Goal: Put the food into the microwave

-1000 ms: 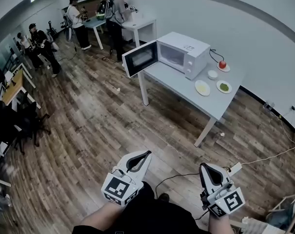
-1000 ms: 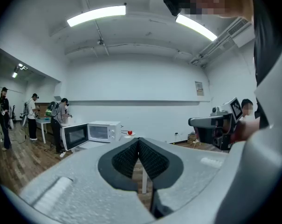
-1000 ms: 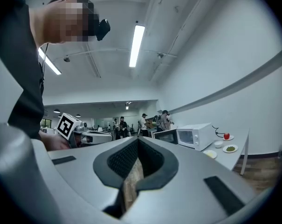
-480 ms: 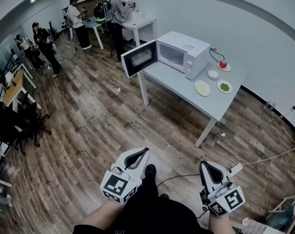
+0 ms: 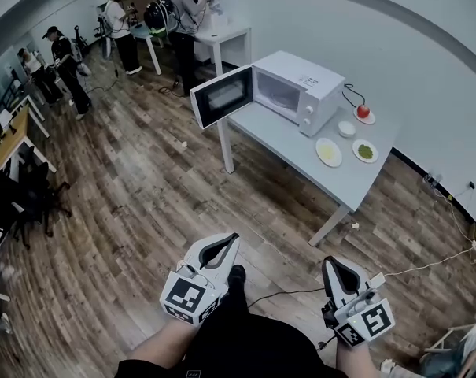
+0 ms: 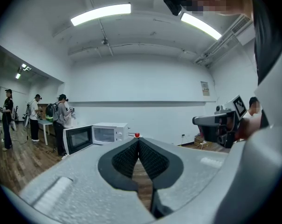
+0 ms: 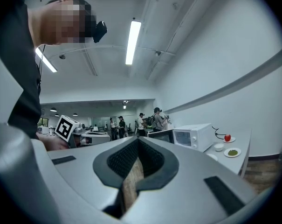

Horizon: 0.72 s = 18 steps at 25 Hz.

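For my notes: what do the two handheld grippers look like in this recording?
Both the left gripper and the right gripper are pale grey plastic. Their broad fingers taper to a point and are lined with black ribbed pads. Each carries a white cube at its rear, printed with black square markers.

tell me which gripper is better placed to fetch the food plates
Right, probably: the plates lie at the table's right end, on the right gripper's side. Both it and the left gripper are shut, empty, far off.
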### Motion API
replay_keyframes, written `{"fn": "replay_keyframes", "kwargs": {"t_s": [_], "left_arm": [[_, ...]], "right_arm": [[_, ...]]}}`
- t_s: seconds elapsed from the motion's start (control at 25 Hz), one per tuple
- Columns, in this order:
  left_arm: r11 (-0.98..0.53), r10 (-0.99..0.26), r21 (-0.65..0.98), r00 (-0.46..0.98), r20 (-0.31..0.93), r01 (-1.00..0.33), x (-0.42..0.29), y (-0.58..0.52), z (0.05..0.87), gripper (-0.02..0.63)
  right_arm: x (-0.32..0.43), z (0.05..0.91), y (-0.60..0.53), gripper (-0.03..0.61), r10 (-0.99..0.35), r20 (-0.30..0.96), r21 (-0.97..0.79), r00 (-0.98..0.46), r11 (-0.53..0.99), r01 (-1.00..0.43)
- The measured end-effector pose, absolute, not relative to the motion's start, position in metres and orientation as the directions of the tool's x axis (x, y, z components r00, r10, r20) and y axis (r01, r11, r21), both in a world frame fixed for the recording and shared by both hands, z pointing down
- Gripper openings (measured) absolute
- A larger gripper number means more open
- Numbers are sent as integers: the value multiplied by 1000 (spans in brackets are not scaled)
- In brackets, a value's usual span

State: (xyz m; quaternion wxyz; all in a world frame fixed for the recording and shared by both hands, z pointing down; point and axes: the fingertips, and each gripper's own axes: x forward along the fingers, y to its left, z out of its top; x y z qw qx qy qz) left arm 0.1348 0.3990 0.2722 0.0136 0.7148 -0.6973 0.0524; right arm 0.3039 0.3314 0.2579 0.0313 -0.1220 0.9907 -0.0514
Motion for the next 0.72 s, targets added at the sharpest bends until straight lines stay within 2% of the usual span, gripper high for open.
{"fn": "replay_keyframes", "kwargs": {"t_s": [0.72], "left_arm": [[-93,-992,-46,88,89,-995,-54,279,263,8]], "right_arm": [[106,245,216,14,-306,20,-72,-952,949,-307]]}}
